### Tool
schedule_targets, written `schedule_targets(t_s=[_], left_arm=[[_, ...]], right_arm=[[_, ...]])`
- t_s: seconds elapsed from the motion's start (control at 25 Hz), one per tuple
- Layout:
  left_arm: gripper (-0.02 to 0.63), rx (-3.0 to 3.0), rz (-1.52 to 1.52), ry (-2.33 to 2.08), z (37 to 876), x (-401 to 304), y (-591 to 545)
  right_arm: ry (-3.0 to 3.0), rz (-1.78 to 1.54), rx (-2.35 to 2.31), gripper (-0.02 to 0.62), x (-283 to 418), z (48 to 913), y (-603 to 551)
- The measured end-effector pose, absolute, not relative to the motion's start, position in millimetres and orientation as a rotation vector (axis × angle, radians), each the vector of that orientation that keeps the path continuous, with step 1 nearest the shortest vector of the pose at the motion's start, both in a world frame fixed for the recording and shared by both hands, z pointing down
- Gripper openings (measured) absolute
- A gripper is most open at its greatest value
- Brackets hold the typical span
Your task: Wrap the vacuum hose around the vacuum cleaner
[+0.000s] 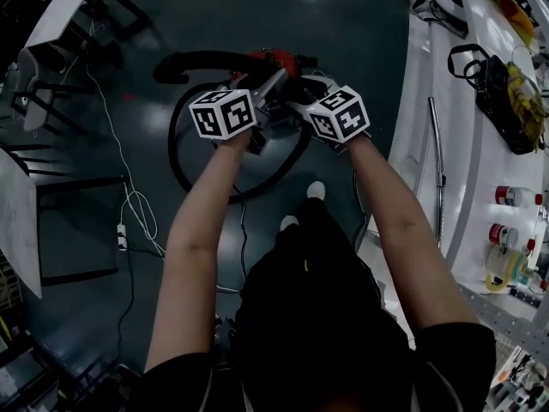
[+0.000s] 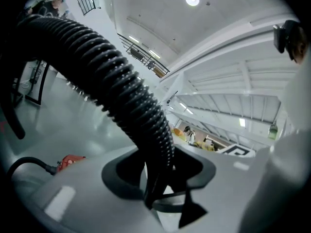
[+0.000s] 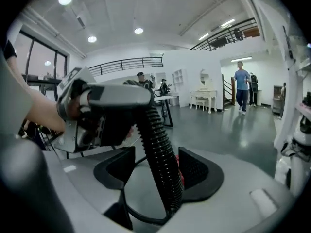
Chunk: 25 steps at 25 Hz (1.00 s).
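The red vacuum cleaner stands on the dark floor ahead of me, with its black ribbed hose looping over the floor to its left. My left gripper is shut on the hose, which rises from between the pads up and to the left. My right gripper is close beside it. The hose runs between its jaws too, but a gap shows at the left pad, so this gripper is open. In the right gripper view the left gripper holds the hose just above.
A long white table runs along the right with a metal tube, a black bag and bottles. A white cable and power strip lie on the floor at left beside dark furniture legs. A person walks far off.
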<state>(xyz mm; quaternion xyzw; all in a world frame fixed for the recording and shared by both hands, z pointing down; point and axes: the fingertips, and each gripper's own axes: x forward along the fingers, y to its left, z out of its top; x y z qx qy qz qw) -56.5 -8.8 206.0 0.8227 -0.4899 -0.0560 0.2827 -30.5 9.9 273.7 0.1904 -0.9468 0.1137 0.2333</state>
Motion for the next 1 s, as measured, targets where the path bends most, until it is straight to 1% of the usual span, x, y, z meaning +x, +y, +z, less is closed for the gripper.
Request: schedule_targets(t_s=[0.12, 0.2, 0.24, 0.28, 0.32, 0.56, 0.84, 0.92, 1.0], left_arm=[[0.181, 2.192, -0.183, -1.303, 199, -56, -22], [0.179, 2.182, -0.206, -1.291, 195, -55, -30], [0.179, 2.181, -0.209, -1.288, 195, -55, -35], [0.181, 2.182, -0.203, -1.288, 195, -54, -39], [0.181, 2.184, -0.193, -1.29, 196, -54, -44], [0.184, 2.169, -0.175, -1.299, 209, -48, -75], [0.222, 2.164, -0.155, -1.295, 226, -40, -106], [0.245, 2.185, -0.112, -1.292, 231, -34, -114], [0.279, 2.243, 0.01, -1.302, 238, -26, -120]], right_arm=[[-2.544, 0.232, 0.567, 0.273, -34, 287, -9], [-2.493, 0.189, 0.587, 0.262, -33, 295, -21], [-2.469, 0.159, 0.59, 0.233, -32, 298, -28], [-2.449, 0.127, 0.587, 0.182, -31, 300, -34], [-2.433, 0.099, 0.576, 0.173, -31, 302, -39], [-2.403, 0.022, 0.529, 0.163, -20, 311, -72], [-2.418, 0.011, 0.473, 0.16, -6, 311, -101], [-2.417, 0.026, 0.469, 0.158, 1, 312, -109], [-2.417, 0.031, 0.47, 0.158, 6, 311, -118]])
